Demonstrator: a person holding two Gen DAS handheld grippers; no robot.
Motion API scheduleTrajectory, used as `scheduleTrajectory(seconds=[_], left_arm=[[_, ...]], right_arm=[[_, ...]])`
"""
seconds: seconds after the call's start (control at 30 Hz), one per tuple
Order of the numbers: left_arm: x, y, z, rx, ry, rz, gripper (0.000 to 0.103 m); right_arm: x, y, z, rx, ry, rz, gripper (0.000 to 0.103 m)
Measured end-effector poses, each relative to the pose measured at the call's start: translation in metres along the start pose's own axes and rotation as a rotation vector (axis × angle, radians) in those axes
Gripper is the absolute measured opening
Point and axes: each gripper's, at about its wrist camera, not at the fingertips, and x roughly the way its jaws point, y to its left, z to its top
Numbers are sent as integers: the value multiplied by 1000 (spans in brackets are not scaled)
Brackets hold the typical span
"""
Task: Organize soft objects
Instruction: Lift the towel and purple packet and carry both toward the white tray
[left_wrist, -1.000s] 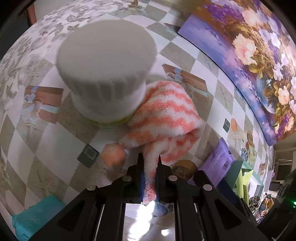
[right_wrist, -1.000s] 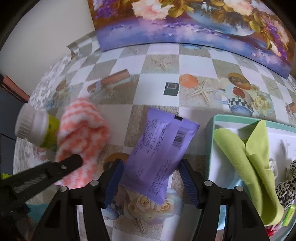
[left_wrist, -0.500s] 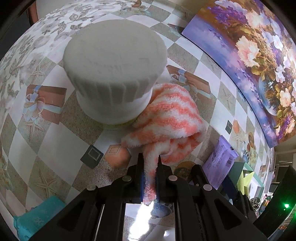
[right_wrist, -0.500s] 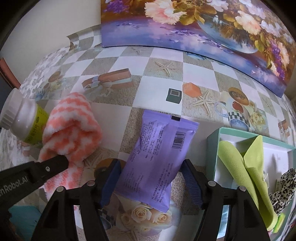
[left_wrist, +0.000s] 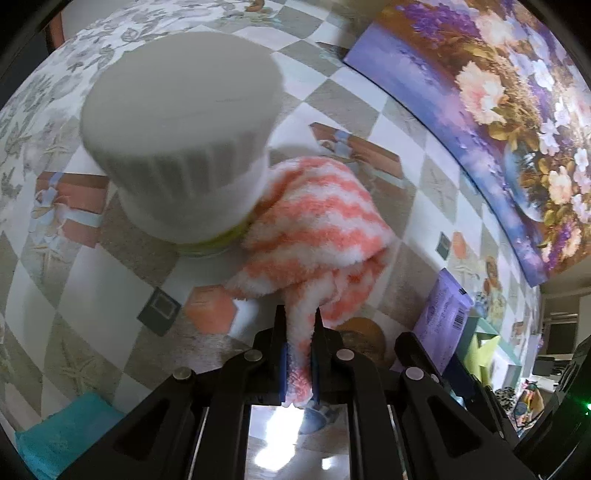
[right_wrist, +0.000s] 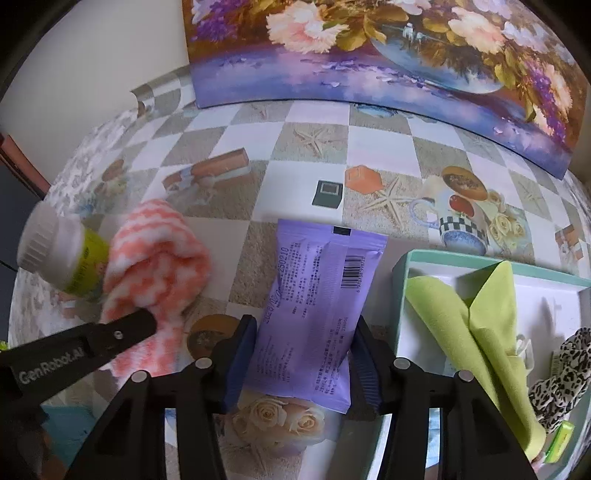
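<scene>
The left claw (left_wrist: 298, 332) is clamped narrow on a tail of the fluffy orange-and-white striped cloth (left_wrist: 317, 225), whose bunched bulk lies on the desk (left_wrist: 110, 288) just ahead of the fingers, toward twelve o'clock. At ten o'clock from the cloth, touching it, stands a bottle (left_wrist: 181, 133) with a ribbed white cap and a yellow-green label; its print is too blurred to read.

The right claw (right_wrist: 301, 354) has just been closing, and its blue pads now sit against both long edges of the purple packet (right_wrist: 314, 302), which lies flat on the desk with its sealed end toward twelve o'clock. The packet shows a barcode and a stamped date code ending "250210"; the finer print cannot be read. At nine o'clock in the right wrist view the left claw's arm bears the words "GenRobot.AI".

At three o'clock from the packet sits a teal-rimmed tray (right_wrist: 400, 295) holding a folded lime-green cloth (right_wrist: 480, 325) and a leopard-print fabric piece (right_wrist: 561, 373). A floral painting (right_wrist: 369, 55) leans at the desk's far edge.
</scene>
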Motion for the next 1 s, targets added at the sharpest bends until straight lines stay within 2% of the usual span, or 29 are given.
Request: scheduleTrajectory(seconds=[0.2, 0.4, 0.67, 0.77, 1.0], left_arm=[[-5, -3, 2, -5, -4, -53, 9], [-40, -14, 2, 20, -72, -171, 8], [-96, -54, -8, 133, -198, -237, 8], [-116, -71, -14, 180, -239, -247, 8], [-147, -113, -48, 314, -280, -295, 8]], right_arm=[[-9, -5, 4, 20, -18, 14, 54], [-42, -16, 13, 54, -90, 49, 54], [-105, -44, 18, 112, -220, 48, 54], [-128, -60, 15, 144, -258, 22, 54], [-167, -106, -1, 231, -310, -48, 54]])
